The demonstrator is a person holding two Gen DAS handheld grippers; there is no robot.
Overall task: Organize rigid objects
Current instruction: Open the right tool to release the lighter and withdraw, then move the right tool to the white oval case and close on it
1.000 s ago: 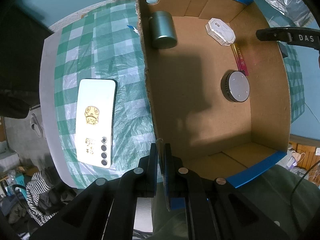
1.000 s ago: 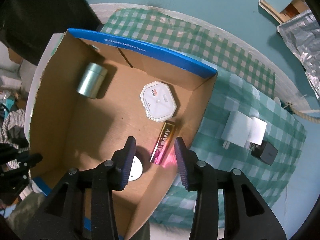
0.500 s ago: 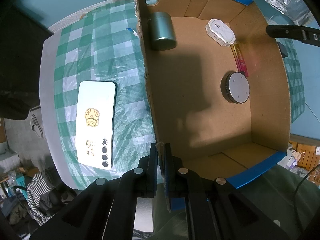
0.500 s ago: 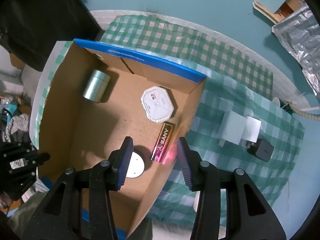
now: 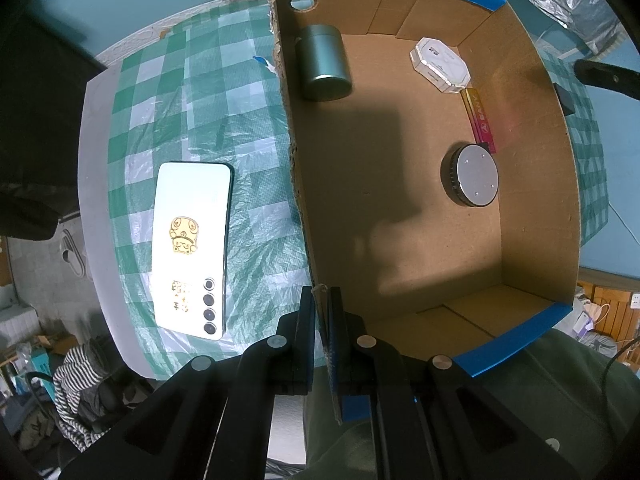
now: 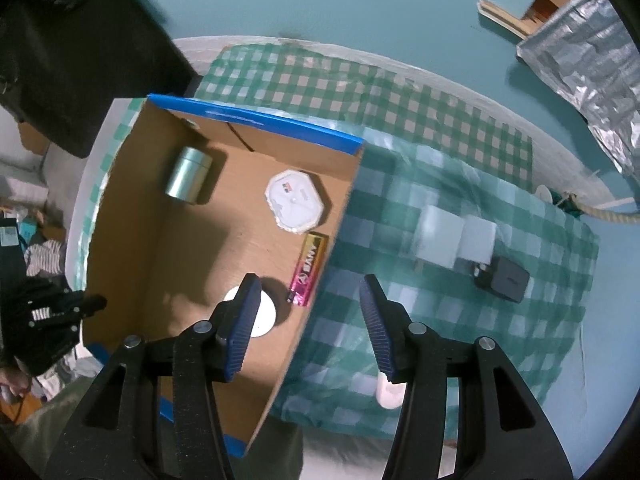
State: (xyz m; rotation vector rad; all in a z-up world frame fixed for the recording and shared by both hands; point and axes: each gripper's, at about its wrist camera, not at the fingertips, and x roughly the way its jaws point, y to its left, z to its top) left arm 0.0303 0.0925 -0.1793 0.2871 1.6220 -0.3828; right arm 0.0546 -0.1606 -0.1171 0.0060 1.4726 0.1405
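**Technician A:** Describe the work surface.

**Technician B:** A bench (image 6: 472,92) covered by a green-and-white checked cloth (image 5: 208,92), on a teal floor. An open cardboard box (image 5: 532,184) with blue-taped rims stands on the cloth.

**A:** State of the left hand-held gripper (image 5: 323,312)?

**B:** It points straight down, clenched on the near corner of the box's left wall; the cardboard edge sits between the two pads.

**A:** And the right hand-held gripper (image 6: 310,312)?

**B:** Released. Its jaws have just been opening and nothing is between them. It hangs over the box's right wall, one blue pad above the box interior, the other above the cloth.

**A:** Box contents, nearest first?

**B:** A round silver-topped disc (image 5: 472,174) lies flat on the box floor near the right wall. Just beyond it, a pink-and-gold battery (image 6: 309,270) lies along that wall. Next, a white octagonal case (image 6: 295,204) sits just beside the battery's far end. A green metal tin (image 5: 324,62) lies on its side in the far left corner.

**A:** Items outside the box?

**B:** A white phone (image 5: 190,248), back side up, lies on the cloth left of the box. On the right, a white charger (image 6: 440,236), a smaller white block (image 6: 478,240) and a dark grey adapter (image 6: 506,280) are grouped together. A crumpled silver foil sheet (image 6: 592,40) lies on the floor, farthest off.
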